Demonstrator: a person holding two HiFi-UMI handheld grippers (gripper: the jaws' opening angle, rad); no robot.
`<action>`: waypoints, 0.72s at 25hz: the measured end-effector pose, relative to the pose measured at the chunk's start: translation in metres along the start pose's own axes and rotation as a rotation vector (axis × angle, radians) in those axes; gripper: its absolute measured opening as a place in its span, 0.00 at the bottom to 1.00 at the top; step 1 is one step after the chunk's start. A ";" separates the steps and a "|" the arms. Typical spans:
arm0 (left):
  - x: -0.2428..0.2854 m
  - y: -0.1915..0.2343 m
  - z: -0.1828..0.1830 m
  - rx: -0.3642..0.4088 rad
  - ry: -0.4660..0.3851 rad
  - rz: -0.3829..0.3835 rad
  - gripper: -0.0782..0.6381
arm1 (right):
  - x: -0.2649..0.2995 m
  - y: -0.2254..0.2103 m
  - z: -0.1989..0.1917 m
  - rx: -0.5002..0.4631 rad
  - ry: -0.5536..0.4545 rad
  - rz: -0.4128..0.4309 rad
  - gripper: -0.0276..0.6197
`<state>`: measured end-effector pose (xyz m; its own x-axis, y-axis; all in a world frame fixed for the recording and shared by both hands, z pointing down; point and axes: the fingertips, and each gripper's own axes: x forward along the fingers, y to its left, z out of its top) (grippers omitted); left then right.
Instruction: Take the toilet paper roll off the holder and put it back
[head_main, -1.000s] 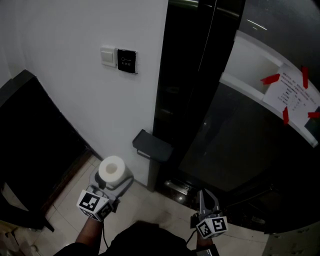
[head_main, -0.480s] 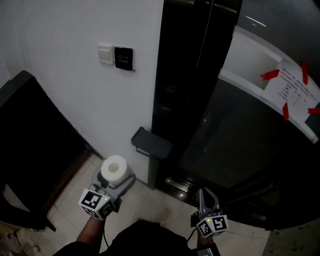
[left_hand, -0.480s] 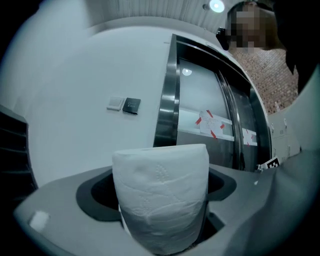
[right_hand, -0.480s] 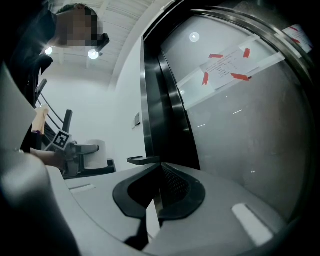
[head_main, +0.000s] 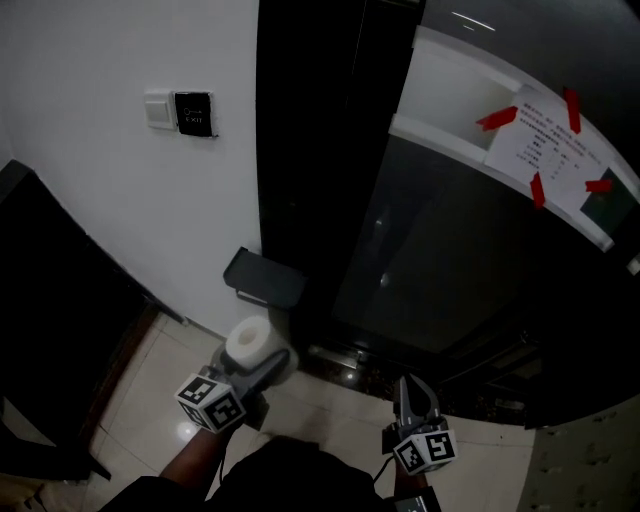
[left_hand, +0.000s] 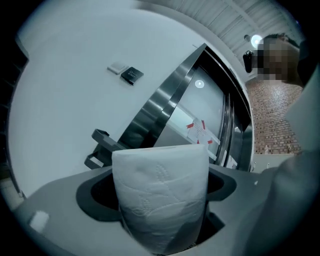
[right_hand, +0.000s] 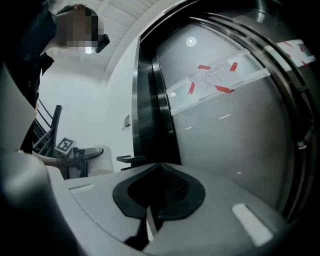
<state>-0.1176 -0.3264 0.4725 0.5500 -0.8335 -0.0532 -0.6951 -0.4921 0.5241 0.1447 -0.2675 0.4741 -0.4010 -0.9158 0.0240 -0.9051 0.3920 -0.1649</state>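
Note:
A white toilet paper roll stands upright between the jaws of my left gripper, which is shut on it. In the left gripper view the roll fills the gap between the jaws. The dark grey holder juts from the white wall just above and beyond the roll, apart from it; it also shows as holder left of the roll in the left gripper view. My right gripper hangs at the lower right, shut with nothing in it, and the right gripper view shows its jaws meeting.
A light switch and a black exit button sit on the white wall. To the right of the holder rise a black door frame and a glass door with a taped notice. A dark panel leans at the left on the tiled floor.
My left gripper has carried the roll to the right and closer to the holder, rolling slightly. The head view has swung right. The right gripper stays shut.

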 end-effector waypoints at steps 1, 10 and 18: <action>0.006 -0.005 -0.005 0.004 0.007 -0.015 0.77 | -0.006 -0.004 0.000 0.001 0.001 -0.014 0.06; 0.057 -0.027 -0.051 -0.220 0.037 -0.130 0.77 | -0.044 -0.037 0.005 0.010 -0.015 -0.132 0.06; 0.082 -0.012 -0.089 -0.376 0.078 -0.145 0.77 | -0.054 -0.052 0.008 0.014 -0.030 -0.179 0.06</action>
<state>-0.0227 -0.3664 0.5378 0.6732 -0.7337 -0.0927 -0.3981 -0.4651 0.7907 0.2146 -0.2395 0.4735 -0.2287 -0.9732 0.0250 -0.9596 0.2210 -0.1744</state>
